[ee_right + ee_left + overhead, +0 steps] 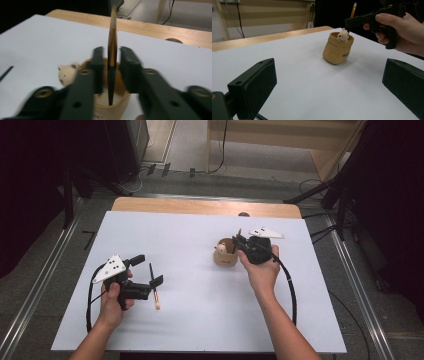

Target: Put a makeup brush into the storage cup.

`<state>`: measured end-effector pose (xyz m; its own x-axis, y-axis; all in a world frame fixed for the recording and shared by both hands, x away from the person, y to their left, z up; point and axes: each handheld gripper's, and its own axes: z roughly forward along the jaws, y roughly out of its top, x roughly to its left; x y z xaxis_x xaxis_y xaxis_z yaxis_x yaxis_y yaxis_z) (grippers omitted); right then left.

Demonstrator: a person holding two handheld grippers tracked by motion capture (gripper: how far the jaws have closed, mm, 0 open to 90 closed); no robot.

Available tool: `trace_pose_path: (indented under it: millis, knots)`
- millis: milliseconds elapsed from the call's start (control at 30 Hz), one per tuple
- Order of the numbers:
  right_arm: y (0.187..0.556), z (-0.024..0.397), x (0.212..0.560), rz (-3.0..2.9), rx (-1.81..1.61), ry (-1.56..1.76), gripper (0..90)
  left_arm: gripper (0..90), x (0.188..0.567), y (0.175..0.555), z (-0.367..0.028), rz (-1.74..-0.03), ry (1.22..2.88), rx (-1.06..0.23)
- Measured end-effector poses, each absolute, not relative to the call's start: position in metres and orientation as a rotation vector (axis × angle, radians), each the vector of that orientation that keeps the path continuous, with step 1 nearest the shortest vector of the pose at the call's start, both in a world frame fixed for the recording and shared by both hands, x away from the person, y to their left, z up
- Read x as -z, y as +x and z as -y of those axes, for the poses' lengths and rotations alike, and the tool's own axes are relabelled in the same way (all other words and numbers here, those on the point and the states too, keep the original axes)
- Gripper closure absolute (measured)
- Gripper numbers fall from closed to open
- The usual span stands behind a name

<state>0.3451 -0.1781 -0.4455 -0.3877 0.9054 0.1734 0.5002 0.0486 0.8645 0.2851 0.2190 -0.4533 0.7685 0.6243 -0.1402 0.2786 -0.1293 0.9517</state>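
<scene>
White sheet | wooden tabletop | grey floor

A second pencil with a pale wooden tip lies on the white table sheet at about eight o'clock (well apart from the cup).

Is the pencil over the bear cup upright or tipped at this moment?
Upright. In the right gripper view the pencil stands vertical, tip down inside the bear cup, between the right tool's slightly parted jaws, with small gaps either side.
</scene>
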Motion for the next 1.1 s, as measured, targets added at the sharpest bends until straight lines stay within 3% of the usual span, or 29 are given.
trace_pose_path:
  millis: [133,267,1100]
  knots:
    - [0.343,0.183,0.439,-1.920,-1.364,1.447,37.8,0.1,0.453,0.285,-0.219,-0.715,1.721,-0.345]
    - [0.341,0.188,0.436,-1.930,-1.381,1.464,0.0,0.1,0.454,0.285,-0.219,-0.717,1.721,-0.344]
    - [0.288,0.231,0.436,-1.886,-1.393,1.340,0.0,0.1,0.454,0.284,-0.222,-0.728,1.718,-0.363]
